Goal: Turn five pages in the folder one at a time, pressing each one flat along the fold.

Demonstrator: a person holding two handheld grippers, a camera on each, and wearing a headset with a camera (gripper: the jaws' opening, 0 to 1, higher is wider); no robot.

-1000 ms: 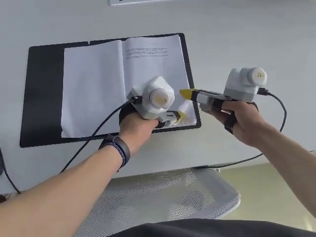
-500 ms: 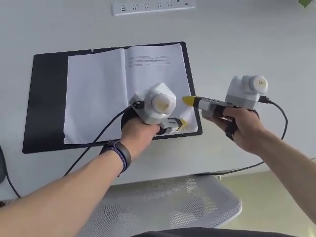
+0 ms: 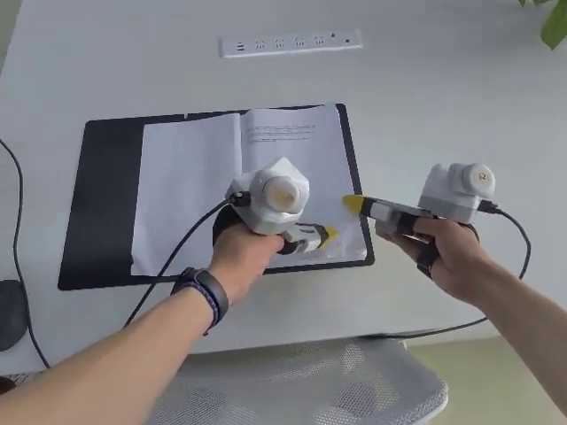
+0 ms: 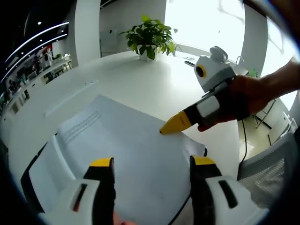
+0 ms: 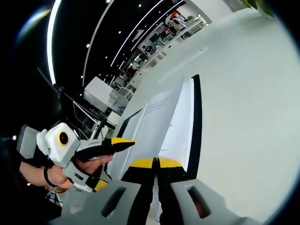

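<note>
Left gripper (image 4: 152,164) jaws released (over folder (image 3: 97,204)); right gripper (image 5: 157,162) jaws clenched near page (image 3: 297,155)

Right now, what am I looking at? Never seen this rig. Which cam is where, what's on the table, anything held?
No robot: a person holds two hand-held two-jaw grippers. The head view is a headset camera looking down; the two round views ride on the grippers. On the table lies an open black folder of white pages, a power strip behind it. The left gripper hovers over the right page, jaws open, holding nothing. The right gripper has jaws shut near that page's outer edge; whether they pinch paper is unclear.
</note>
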